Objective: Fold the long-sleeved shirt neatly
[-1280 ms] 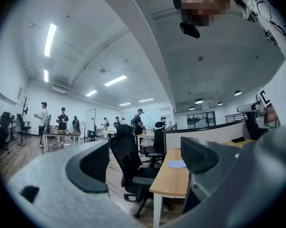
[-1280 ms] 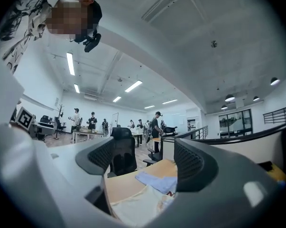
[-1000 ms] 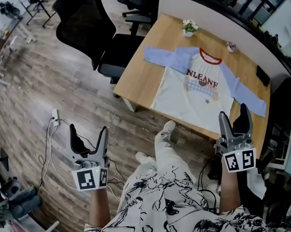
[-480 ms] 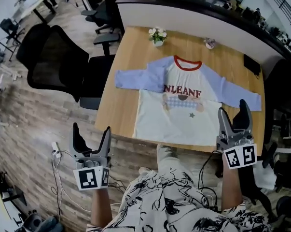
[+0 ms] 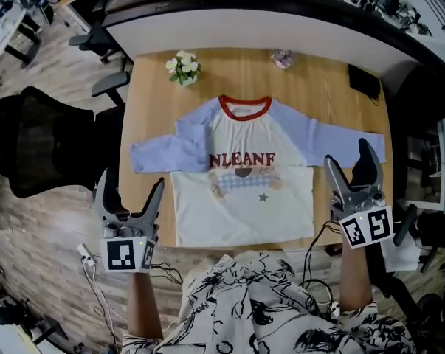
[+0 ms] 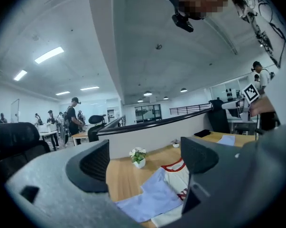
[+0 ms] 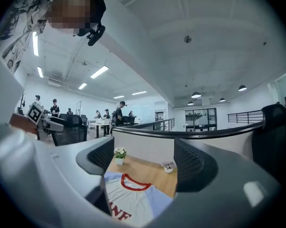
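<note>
Wooden desk [image 5: 152,87] is carrying the long-sleeved shirt [image 5: 240,205], lying flat, front up, sleeves spread. I am holding my left hand-held gripper [image 5: 130,186] and right hand-held gripper [image 5: 347,157] near the desk's front corners, both with jaws apart, gripping nothing.

Flower pot [image 5: 183,68], ornament [image 5: 283,57] crowd far table [image 5: 333,87] edge.

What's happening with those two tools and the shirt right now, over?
Left tool open, empty. Right tool open, empty. Shirt flat on table, unfolded, sleeves out. Flowers at far edge, clear of shirt.
</note>
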The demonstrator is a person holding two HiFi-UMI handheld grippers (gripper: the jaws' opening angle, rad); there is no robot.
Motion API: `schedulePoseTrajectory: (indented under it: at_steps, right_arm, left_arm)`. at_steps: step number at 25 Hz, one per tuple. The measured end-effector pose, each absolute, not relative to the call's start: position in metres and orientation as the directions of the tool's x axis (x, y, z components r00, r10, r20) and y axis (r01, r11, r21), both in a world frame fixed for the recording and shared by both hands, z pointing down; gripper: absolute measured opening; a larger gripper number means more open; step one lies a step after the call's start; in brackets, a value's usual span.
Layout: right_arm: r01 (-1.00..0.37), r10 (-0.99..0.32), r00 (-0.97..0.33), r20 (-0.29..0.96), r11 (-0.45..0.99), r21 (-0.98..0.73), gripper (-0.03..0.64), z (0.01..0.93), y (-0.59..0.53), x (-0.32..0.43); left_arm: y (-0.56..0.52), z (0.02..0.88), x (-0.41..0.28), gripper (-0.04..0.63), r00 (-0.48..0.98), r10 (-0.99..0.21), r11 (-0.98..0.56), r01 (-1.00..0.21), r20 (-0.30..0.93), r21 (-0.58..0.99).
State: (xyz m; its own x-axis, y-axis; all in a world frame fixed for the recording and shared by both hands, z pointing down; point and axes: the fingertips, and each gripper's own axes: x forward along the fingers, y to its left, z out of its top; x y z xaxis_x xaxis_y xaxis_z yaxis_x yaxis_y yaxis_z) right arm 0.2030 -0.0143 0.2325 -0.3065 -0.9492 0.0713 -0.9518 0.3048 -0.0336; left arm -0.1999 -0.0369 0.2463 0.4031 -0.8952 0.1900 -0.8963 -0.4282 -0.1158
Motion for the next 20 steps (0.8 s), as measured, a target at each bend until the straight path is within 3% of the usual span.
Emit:
schedulePoseTrajectory:
  at_steps: [13, 20]
  right_arm:
    - [-0.858, -0.809, -0.493, 0.318, 0.513, -0.025, 0.373, 0.344, -0.137, 0.207]
    - [-0.791, -0.686, -0.556, 0.469, 0.61, -0.047, 0.373, 0.424, -0.19, 0.197]
  left_arm:
    - [-0.175, 0.344, -0.092, 0.459, 0.636, -0.66, -0.727, -0.675, 0.4, -0.125]
    - [-0.233, 0.422, -0.059, 0.457, 0.689, -0.528, -0.821, -0.565, 0.497, -0.088]
